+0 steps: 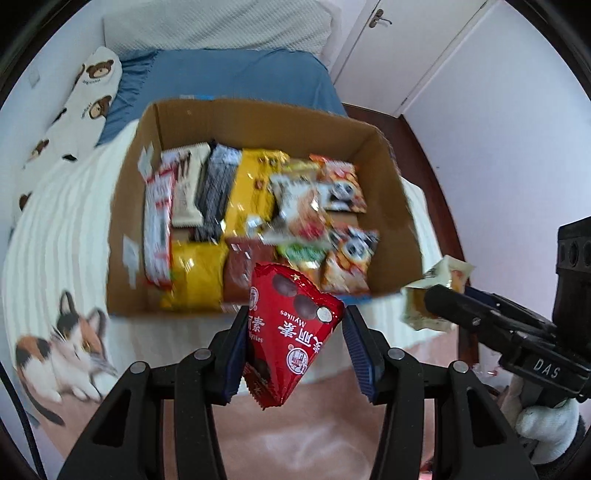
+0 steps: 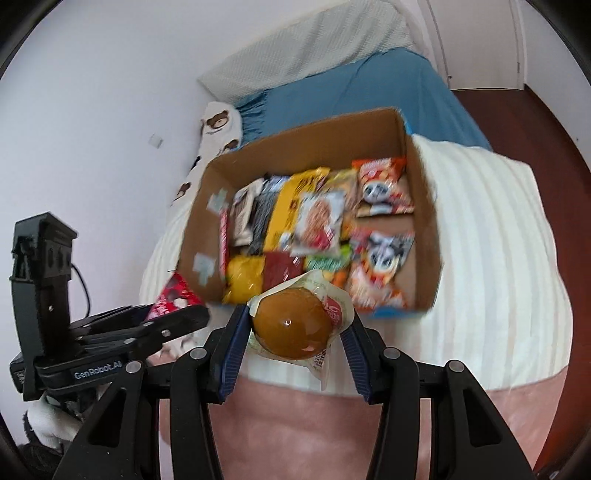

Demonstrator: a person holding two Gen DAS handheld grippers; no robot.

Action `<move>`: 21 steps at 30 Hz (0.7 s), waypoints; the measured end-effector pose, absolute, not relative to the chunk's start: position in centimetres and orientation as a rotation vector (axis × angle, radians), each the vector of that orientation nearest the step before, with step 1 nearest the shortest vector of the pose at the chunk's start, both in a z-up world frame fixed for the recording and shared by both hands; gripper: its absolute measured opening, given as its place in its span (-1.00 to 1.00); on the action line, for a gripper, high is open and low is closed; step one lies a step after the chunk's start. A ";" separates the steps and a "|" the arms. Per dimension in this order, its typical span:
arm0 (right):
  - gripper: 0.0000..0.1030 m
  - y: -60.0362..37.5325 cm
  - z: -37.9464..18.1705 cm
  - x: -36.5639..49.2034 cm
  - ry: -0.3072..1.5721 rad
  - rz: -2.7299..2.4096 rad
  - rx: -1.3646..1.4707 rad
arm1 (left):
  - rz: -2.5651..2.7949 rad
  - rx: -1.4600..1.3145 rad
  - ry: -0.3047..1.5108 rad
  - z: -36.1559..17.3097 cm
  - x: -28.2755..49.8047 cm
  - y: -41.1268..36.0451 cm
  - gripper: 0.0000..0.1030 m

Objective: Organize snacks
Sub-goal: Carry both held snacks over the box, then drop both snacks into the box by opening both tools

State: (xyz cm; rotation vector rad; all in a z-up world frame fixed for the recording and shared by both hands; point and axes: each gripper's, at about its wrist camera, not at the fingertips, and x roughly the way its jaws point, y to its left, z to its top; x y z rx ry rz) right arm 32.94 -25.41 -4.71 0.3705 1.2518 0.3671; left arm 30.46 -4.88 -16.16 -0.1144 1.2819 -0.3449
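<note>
An open cardboard box (image 1: 133, 206) (image 2: 428, 236) full of snack packets stands on the bed. My left gripper (image 1: 295, 328) is shut on a red chocolate-ball packet (image 1: 291, 325), held just before the box's near wall. It shows at the left of the right wrist view (image 2: 173, 295). My right gripper (image 2: 295, 328) is shut on a wrapped brown bun (image 2: 293, 325), also held just before the box's near edge. That gripper and its bun (image 1: 432, 295) show at the right of the left wrist view, beside the box's near right corner.
The box sits on a cream striped blanket (image 1: 59, 229) (image 2: 491, 258) with a cat print (image 1: 70, 350). Behind are a blue sheet (image 1: 236, 74), a bear-print pillow (image 1: 85, 96) and a white pillow (image 1: 218, 22). A wall lies left, a door (image 1: 406, 40) and dark floor right.
</note>
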 end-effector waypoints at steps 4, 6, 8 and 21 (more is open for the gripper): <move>0.01 -25.5 -6.7 35.9 1.286 0.326 0.347 | -0.306 -0.068 1.310 -18.1 33.4 -5.7 -0.09; 0.01 -25.6 -7.7 36.7 1.308 0.310 0.340 | -0.293 -0.055 1.331 -19.1 34.4 -5.7 -0.09; 0.02 -25.6 -8.9 37.3 1.336 0.294 0.337 | -0.278 -0.046 1.351 -20.0 35.2 -5.7 -0.08; 0.87 -23.9 -11.0 38.5 1.377 0.199 0.160 | -0.172 0.050 1.363 -23.1 35.8 -5.9 0.85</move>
